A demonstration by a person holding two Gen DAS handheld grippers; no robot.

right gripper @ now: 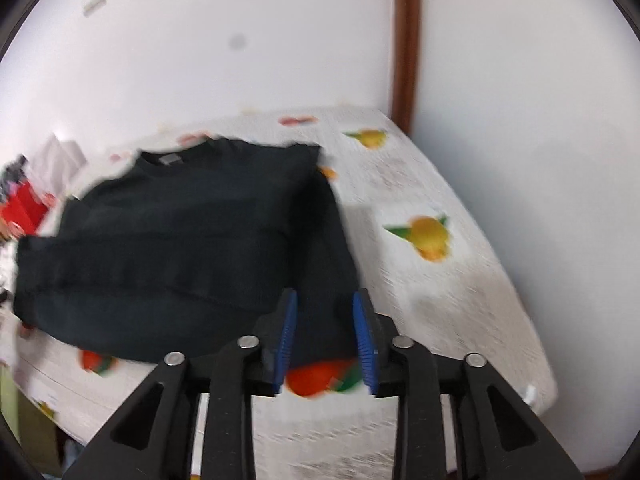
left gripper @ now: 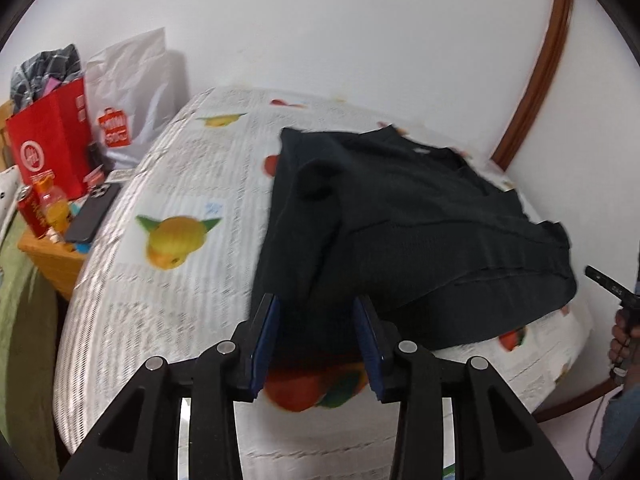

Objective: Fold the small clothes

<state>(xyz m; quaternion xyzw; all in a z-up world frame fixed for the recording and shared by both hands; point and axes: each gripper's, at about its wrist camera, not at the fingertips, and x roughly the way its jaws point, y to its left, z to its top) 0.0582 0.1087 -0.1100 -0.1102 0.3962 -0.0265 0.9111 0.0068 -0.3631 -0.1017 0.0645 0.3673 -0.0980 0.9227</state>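
Note:
A black sweater [left gripper: 400,232] lies partly folded on a table under a white printed cloth with fruit pictures [left gripper: 160,300]; its neckline faces the wall. My left gripper [left gripper: 318,304] hovers at the sweater's near left edge, jaws apart, the blue pads pressing on nothing. In the right wrist view the same sweater [right gripper: 180,240] fills the left half of the table [right gripper: 420,300]. My right gripper [right gripper: 325,298] stands open at the sweater's near right corner, with dark fabric showing behind the gap. Both views are blurred.
A wooden side table [left gripper: 52,256] at the left holds a red paper bag [left gripper: 48,148], a white bag [left gripper: 132,80], a dark phone [left gripper: 92,212], an orange bottle [left gripper: 54,208] and a red can [left gripper: 34,216]. A person's hand [left gripper: 622,336] shows at the right edge. White walls stand close behind.

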